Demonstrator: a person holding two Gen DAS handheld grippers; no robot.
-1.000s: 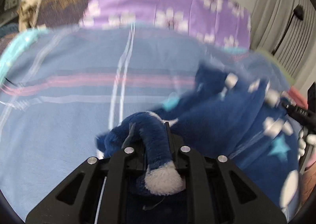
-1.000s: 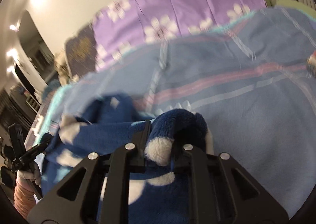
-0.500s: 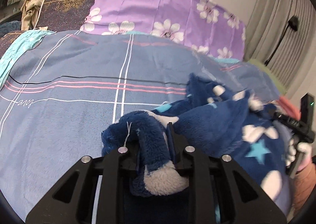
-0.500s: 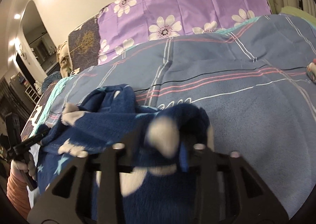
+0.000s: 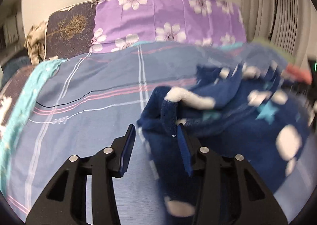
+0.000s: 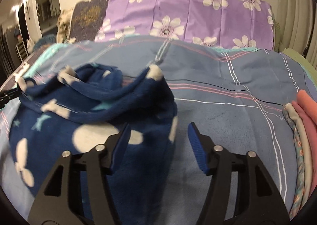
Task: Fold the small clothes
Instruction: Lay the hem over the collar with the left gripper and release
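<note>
A dark blue fleece garment (image 5: 237, 125) with white spots and light blue stars lies crumpled on the blue plaid bedspread (image 5: 89, 110). It also shows in the right wrist view (image 6: 89, 118). My left gripper (image 5: 156, 131) is open, its right finger touching the garment's left edge. My right gripper (image 6: 158, 131) is open over the garment's right edge, holding nothing. The tip of the left gripper (image 6: 8, 94) shows at the far left of the right wrist view.
A purple flowered pillow (image 6: 188, 11) and a dark pillow (image 5: 69, 30) stand at the bed's head. A stack of folded clothes, coral on top (image 6: 305, 125), lies at the bed's right edge. Curtains and a cable (image 5: 277, 7) are at the right.
Both grippers have opened and let go of the blue garment, which has dropped onto the bedspread. Both have drawn back a little from it.
</note>
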